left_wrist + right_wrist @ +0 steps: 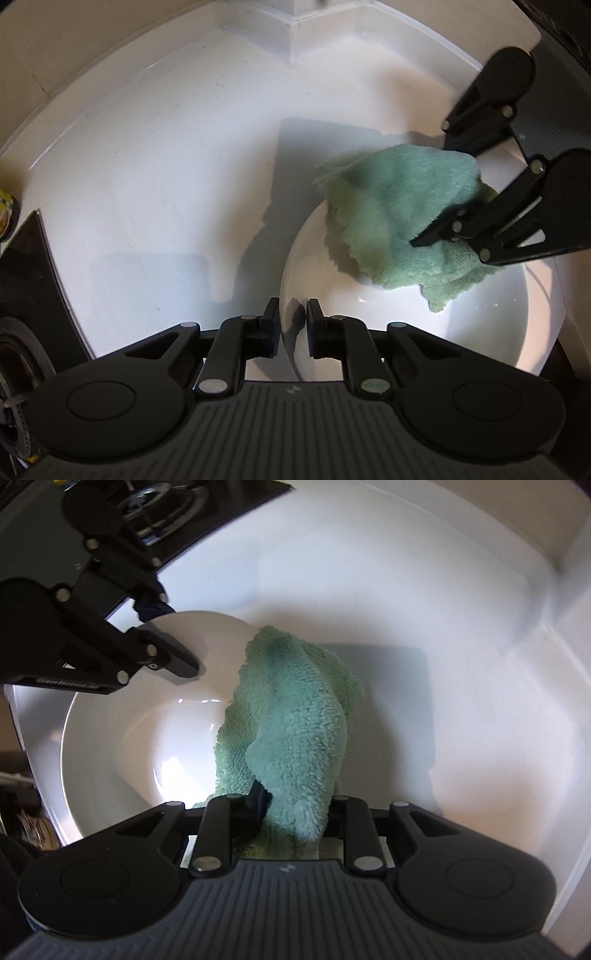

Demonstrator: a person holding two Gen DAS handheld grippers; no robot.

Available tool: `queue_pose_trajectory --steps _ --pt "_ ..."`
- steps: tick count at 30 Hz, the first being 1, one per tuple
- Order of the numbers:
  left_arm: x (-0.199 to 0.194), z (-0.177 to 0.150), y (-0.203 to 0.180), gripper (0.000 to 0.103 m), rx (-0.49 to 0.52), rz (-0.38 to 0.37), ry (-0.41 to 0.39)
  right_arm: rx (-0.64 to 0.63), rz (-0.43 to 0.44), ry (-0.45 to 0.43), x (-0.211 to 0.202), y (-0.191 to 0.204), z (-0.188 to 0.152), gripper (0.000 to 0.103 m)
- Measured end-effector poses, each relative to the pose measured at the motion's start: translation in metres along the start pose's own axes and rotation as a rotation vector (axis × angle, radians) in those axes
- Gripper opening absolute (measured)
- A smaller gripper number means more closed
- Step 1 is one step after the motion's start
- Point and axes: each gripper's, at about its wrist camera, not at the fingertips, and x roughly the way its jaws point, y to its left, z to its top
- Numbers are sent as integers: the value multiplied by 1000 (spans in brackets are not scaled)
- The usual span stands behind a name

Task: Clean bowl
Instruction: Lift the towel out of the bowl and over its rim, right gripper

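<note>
A white bowl (480,332) (110,738) sits on a white surface. My left gripper (292,317) straddles the bowl's near rim, one finger outside and one inside; a narrow gap shows beside the rim, so it reads as open. From the right wrist view, the left gripper (177,638) sits on the far rim. A fluffy green cloth (399,206) (295,720) hangs over the bowl's edge and into it. My right gripper (297,805) (439,192) is shut on a thick bunch of that cloth, which fills the space between its fingers.
The white surface (147,184) runs back to a wall corner (291,29). A black cooktop with a burner (159,502) borders it on one side, showing as a dark wedge (26,277) in the left wrist view. A small yellow object (4,206) sits at the far left edge.
</note>
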Motion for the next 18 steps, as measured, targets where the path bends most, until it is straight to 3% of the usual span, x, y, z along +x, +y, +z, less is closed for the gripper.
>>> queue_pose_trajectory --steps 3,8,15,18 --pt "-12 -11 16 13 -21 6 0 38 1 -23 1 -5 7 19" --pt "7 -10 15 13 -58 18 -19 296 -9 -83 -16 -16 -11 18" --pt "5 -22 16 13 -65 16 -41 583 101 -273 -63 -33 -67 13" --pt "5 -29 16 13 -74 15 -46 609 68 -331 -81 -37 -84 12"
